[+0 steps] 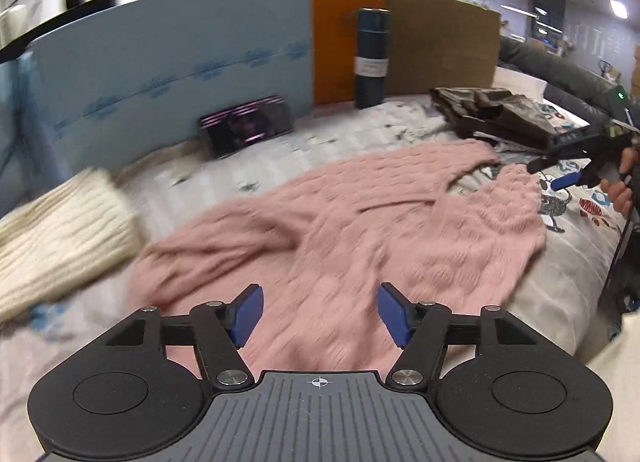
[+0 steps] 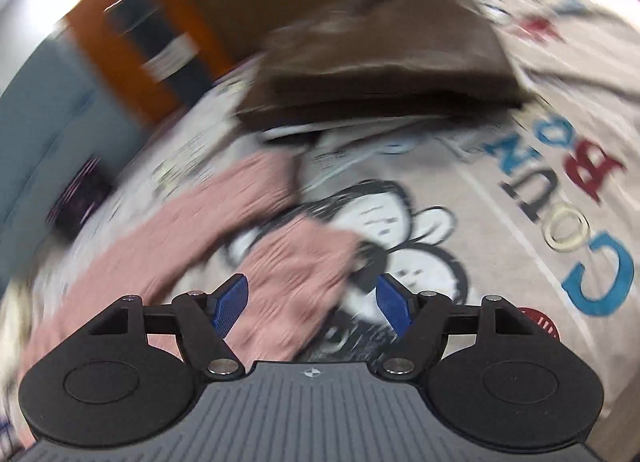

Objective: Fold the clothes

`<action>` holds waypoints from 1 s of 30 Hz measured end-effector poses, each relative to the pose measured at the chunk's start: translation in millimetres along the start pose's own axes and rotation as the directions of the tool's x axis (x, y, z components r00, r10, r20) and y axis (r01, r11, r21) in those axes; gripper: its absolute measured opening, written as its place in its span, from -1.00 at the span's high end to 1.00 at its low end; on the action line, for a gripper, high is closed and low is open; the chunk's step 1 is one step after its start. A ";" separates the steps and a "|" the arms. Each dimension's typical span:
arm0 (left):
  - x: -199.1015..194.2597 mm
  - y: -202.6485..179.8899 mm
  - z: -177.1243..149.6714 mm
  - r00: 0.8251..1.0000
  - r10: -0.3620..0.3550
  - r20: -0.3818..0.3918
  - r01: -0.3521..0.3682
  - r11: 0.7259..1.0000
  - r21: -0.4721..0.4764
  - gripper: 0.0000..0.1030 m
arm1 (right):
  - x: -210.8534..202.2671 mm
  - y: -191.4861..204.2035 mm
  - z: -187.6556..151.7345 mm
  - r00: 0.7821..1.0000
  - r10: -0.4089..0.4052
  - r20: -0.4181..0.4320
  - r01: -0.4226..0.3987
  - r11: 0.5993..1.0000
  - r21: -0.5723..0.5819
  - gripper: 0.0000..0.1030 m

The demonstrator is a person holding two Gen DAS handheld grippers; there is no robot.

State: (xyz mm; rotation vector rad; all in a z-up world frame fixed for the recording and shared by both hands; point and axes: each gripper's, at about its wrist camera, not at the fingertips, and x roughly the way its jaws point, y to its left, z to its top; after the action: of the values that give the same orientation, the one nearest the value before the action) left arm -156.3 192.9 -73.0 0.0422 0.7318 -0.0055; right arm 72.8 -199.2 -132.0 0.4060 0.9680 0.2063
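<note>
A pink knitted sweater (image 1: 360,229) lies spread and rumpled on the printed bed sheet (image 1: 280,157). My left gripper (image 1: 320,314) is open and empty, just above the sweater's near edge. My right gripper (image 2: 312,310) is open and empty over the sweater's far end (image 2: 296,262); it also shows in the left wrist view (image 1: 560,173) at the far right, held by a hand. Both views are blurred by motion.
A folded cream knit (image 1: 60,238) lies at the left. A folded dark brown garment (image 1: 500,113) (image 2: 384,61) lies at the back right. A dark cylinder (image 1: 372,57), a small dark box (image 1: 250,125) and blue, orange and brown panels stand along the back.
</note>
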 end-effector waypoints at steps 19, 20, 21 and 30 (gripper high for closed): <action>28.6 -14.2 -6.5 0.996 0.005 -0.087 -0.006 1.000 -0.014 -0.25 | -9.2 20.0 -13.3 0.975 -0.184 0.122 0.212 0.932 -0.293 0.22; 24.0 -11.5 -7.5 0.997 0.008 -0.083 -0.010 0.999 -0.030 -0.25 | -15.8 25.4 -13.6 0.970 -0.182 0.158 0.222 0.931 -0.289 -0.09; 19.4 -8.3 -8.7 0.997 0.011 -0.078 -0.015 0.999 -0.050 -0.25 | -22.4 30.8 -13.8 0.964 -0.179 0.195 0.231 0.930 -0.286 -0.17; -4.7 11.2 -15.1 0.996 0.066 -0.053 -0.071 0.993 -0.097 -0.35 | -0.8 132.7 -34.8 0.975 0.221 0.037 -0.188 0.898 -0.397 -0.36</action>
State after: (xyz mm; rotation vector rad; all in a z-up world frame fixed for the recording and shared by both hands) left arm -169.7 204.6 -80.7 -0.0275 0.7791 0.0979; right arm 44.6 -70.8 -92.6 0.1442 0.7782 0.5622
